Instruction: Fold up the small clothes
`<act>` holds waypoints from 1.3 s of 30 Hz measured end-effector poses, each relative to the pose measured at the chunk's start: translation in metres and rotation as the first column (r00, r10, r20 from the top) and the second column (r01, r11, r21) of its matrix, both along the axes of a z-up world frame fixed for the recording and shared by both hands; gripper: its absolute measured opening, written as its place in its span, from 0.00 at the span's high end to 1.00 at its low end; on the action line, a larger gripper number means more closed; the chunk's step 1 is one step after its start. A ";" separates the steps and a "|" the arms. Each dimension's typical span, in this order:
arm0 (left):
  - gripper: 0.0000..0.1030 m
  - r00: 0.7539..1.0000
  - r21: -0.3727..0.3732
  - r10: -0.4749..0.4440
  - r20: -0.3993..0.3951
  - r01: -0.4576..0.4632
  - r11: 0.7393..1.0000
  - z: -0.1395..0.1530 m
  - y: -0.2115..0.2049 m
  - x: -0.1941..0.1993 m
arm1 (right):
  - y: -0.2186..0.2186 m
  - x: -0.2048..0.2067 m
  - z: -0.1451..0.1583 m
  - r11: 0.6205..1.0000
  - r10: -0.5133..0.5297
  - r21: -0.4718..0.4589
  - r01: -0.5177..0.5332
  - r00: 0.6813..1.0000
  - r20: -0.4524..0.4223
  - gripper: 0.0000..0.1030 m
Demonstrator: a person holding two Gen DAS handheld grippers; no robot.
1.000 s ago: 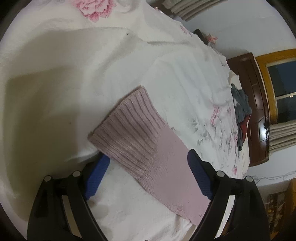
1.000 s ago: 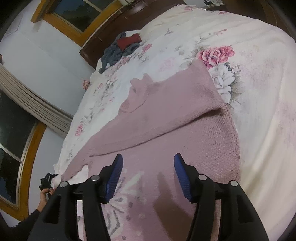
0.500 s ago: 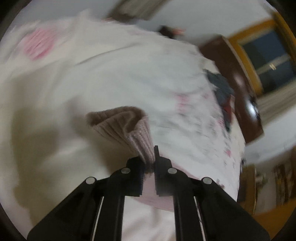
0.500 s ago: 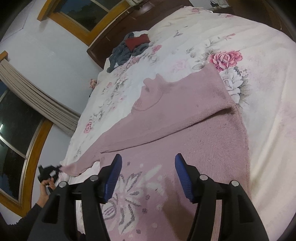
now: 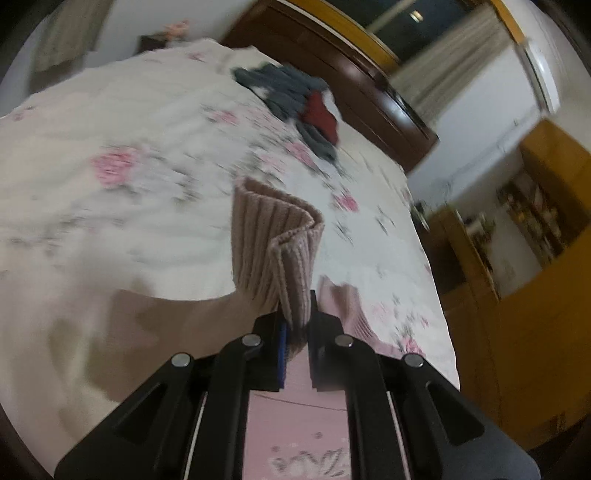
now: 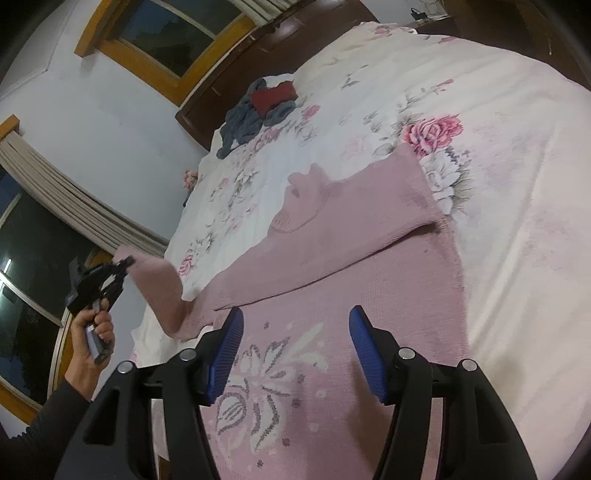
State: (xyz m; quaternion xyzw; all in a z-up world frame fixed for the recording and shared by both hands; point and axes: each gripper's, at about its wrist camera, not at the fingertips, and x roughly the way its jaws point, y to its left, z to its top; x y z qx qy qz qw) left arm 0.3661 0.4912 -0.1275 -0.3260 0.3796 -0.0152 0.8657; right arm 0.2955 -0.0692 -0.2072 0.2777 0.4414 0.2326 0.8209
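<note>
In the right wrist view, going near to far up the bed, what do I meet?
right gripper, open → flower pattern on the pink sweater → folded-over sleeve → sweater collar → grey and red clothes pile → dark headboard → window

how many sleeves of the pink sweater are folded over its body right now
1. One sleeve lies folded across the pink sweater. The other sleeve is lifted off the bed, its ribbed cuff pinched in the left tool.

No legible text or labels anywhere.
</note>
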 end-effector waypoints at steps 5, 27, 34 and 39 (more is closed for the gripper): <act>0.93 0.987 0.034 -0.138 -0.076 0.141 0.989 -0.048 -0.081 0.041 | -0.013 0.006 -0.007 1.000 -0.018 0.010 0.018 1.000 -0.024 0.41; 0.29 0.950 -0.164 -0.256 -0.180 0.228 0.960 -0.150 -0.089 -0.040 | 0.103 0.181 -0.104 0.950 0.236 0.284 -0.128 0.890 -0.389 0.40; 0.24 0.953 -0.201 -0.245 -0.181 0.208 0.957 -0.154 -0.085 -0.128 | 0.164 0.204 -0.134 0.963 0.266 0.099 -0.250 0.835 -0.482 0.43; 0.24 0.957 -0.266 -0.219 -0.188 0.165 0.950 -0.164 -0.084 -0.151 | 0.190 0.205 -0.136 0.955 0.286 0.078 -0.285 0.826 -0.487 0.45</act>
